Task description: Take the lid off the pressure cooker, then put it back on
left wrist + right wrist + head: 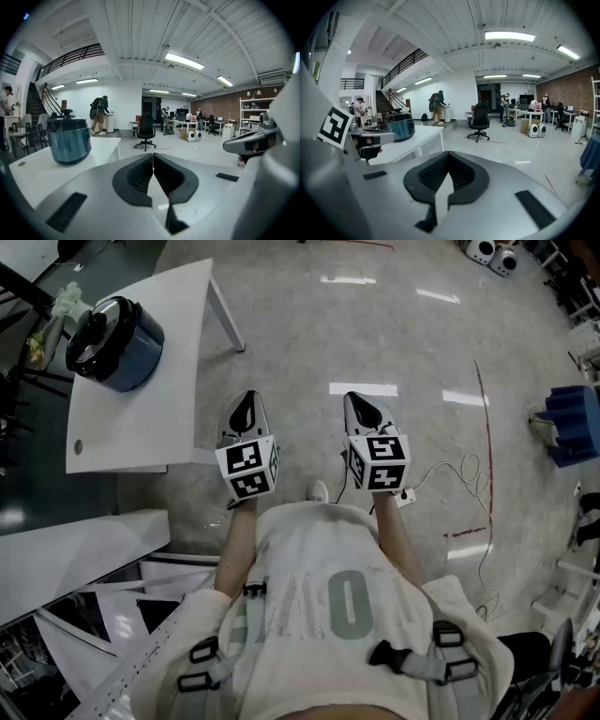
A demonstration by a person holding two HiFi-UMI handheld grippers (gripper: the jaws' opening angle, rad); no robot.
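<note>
A blue pressure cooker [117, 343] with its black lid [98, 329] on stands at the far left end of a white table [141, 418]. It also shows in the left gripper view as the cooker [69, 139] and far off in the right gripper view [400, 126]. My left gripper [246, 409] and right gripper [364, 409] hang side by side over the floor, right of the table and well short of the cooker. Both are shut with nothing between their jaws.
A black office chair [146, 132] stands on the open floor ahead. Desks and people are far back in the room. A blue bin [572, 423] sits at the right, cables [459, 479] lie on the floor, and white boards [75, 559] lie at my left.
</note>
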